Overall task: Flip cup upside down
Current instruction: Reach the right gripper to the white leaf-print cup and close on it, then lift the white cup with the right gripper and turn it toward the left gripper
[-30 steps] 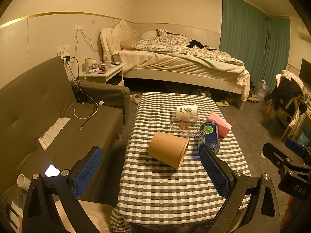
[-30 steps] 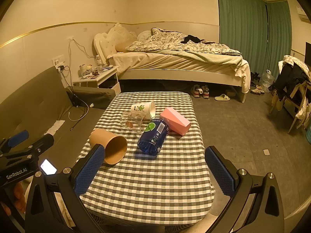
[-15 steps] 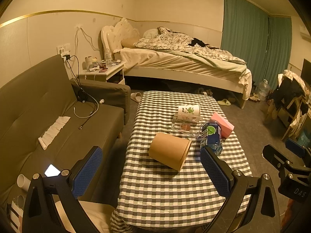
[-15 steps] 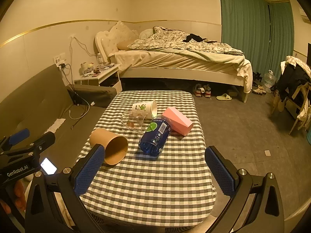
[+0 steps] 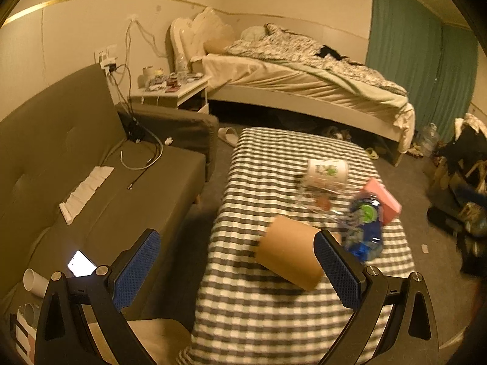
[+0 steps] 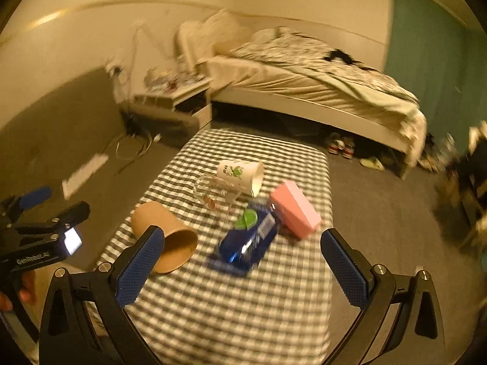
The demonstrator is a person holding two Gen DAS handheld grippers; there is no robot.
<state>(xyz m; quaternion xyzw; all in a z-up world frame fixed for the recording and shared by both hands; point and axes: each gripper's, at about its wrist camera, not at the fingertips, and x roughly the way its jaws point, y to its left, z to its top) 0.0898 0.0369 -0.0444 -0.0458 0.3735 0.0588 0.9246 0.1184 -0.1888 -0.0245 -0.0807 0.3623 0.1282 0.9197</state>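
Observation:
A brown paper cup [image 5: 289,251] lies on its side on the checked table [image 5: 268,313]; it also shows in the right wrist view [image 6: 166,240], mouth toward the camera. A white printed cup [image 5: 327,172] lies on its side farther back, also seen in the right wrist view [image 6: 240,175]. My left gripper [image 5: 237,269] is open and empty, hovering just before the brown cup, whose right part is hidden by the right finger. My right gripper [image 6: 243,269] is open and empty above the table's near part. The left gripper body [image 6: 39,243] shows at left.
A clear glass [image 6: 213,194], a blue bottle [image 6: 249,240] and a pink box [image 6: 293,208] lie in the table's middle. A grey sofa [image 5: 76,182] with a lit phone [image 5: 80,267] stands left. A bed [image 5: 304,73] is behind.
Both cameras have moved forward and down toward the table. The brown cup is now nearer the left gripper's right finger. Both views are blurred by motion.

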